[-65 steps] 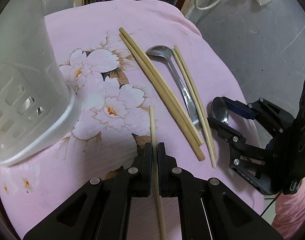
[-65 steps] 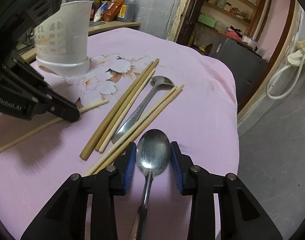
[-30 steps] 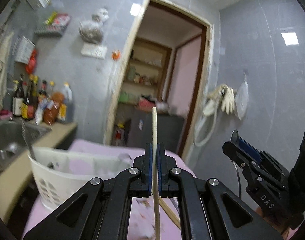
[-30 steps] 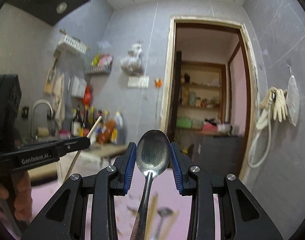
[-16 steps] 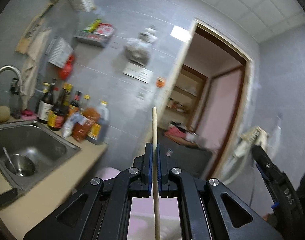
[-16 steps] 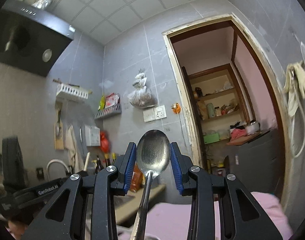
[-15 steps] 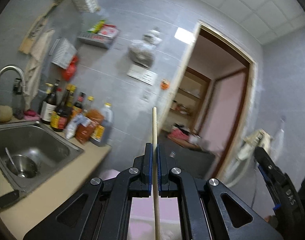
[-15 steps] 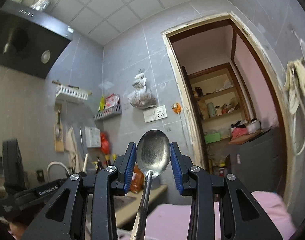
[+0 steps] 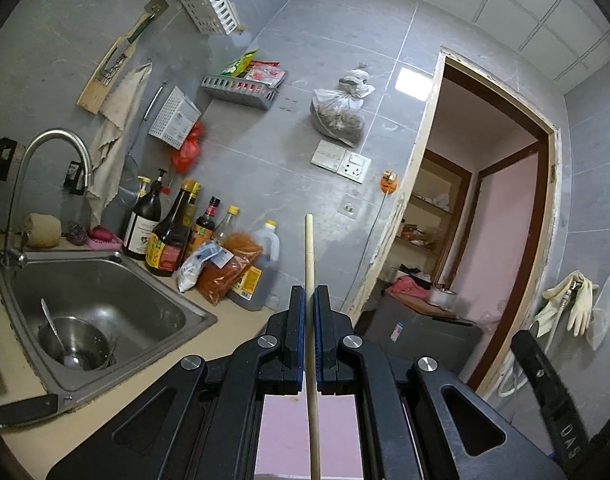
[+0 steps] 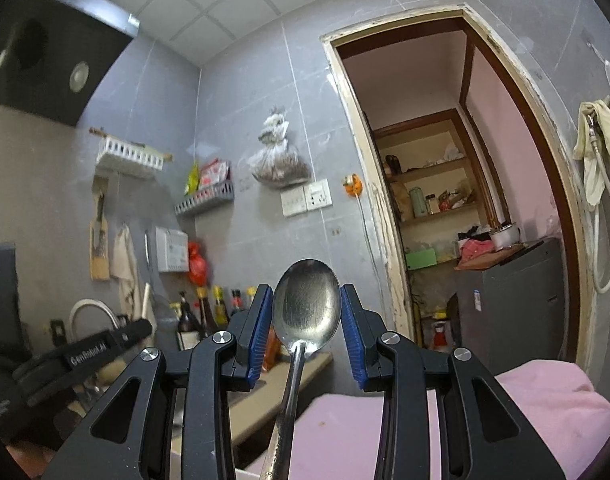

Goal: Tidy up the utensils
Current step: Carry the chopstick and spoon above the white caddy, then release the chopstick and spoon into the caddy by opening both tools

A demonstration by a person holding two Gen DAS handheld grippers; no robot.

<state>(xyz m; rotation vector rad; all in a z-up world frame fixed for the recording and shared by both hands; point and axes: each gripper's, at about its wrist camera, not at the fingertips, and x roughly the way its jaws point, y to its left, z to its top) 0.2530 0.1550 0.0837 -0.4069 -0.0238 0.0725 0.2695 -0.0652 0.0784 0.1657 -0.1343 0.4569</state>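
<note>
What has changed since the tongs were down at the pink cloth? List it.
Both tongs tipped up from the cloth toward the wall, lifting the chopstick in the left tongs and the spoon in the right tongs. Both grips stayed shut.

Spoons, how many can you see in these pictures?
2. One metal spoon is gripped in the right tongs, bowl up. Another spoon stands in the steel bowl in the sink. Others may be hidden.

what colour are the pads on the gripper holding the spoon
Blue pads, either side of the spoon; clearest in the right wrist view.
</note>
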